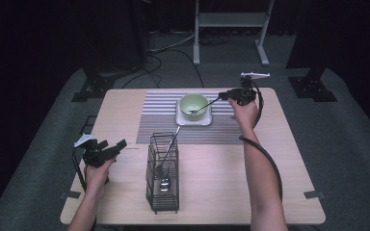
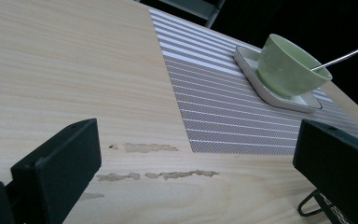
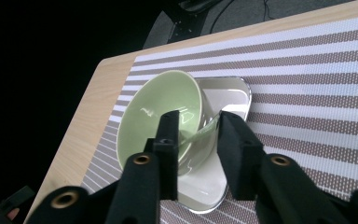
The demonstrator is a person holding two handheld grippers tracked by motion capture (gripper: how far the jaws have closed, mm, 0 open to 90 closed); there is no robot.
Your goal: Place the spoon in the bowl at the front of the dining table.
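The spoon (image 1: 203,106) lies with its bowl in the green bowl (image 1: 193,104) on the white plate (image 1: 193,118), its handle between your right gripper's (image 1: 227,95) parted jaws. You're releasing it; next, back away cleanly. Your left gripper (image 1: 111,148) hangs spread, empty.

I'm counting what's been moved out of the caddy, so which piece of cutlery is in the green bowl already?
The spoon leaning in the green bowl, its handle toward the right claw. The other cutlery stands in the black wire caddy.

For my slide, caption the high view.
Right gripper releasing metal spoon into green bowl.
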